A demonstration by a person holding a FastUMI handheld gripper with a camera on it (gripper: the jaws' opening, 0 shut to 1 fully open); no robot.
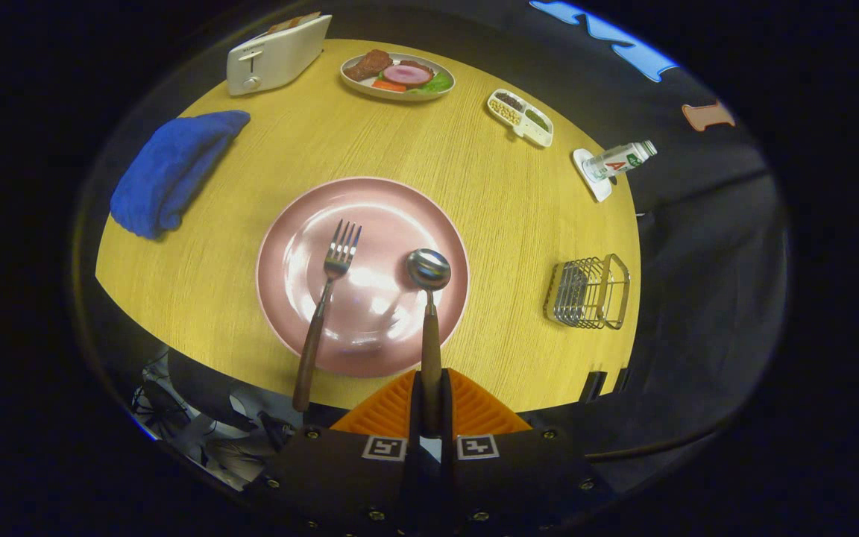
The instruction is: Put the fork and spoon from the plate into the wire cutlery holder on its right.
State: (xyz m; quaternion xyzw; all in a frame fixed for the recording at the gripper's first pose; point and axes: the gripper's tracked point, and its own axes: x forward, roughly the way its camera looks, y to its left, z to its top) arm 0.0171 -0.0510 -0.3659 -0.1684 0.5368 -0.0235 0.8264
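Note:
My gripper (pixel 430 399) is shut on the spoon (pixel 429 313), clamping the end of its brown handle between both fingers. The spoon's steel bowl points away from me and hovers over the right part of the pink plate (pixel 400 201). A fork (pixel 325 298) with a matching brown handle lies on the plate's left half, tines pointing away, its handle sticking out over the table's near edge. The wire cutlery holder (pixel 588 292) stands on the table to the right of the plate, beyond and right of my fingers.
On the round wooden table (pixel 504 201) sit a folded blue towel (pixel 170 169) at the left, a white toaster (pixel 277 54) at the far left, a plate of food (pixel 397 74), a divided snack tray (pixel 520 117) and a small bottle (pixel 620 159) on a coaster.

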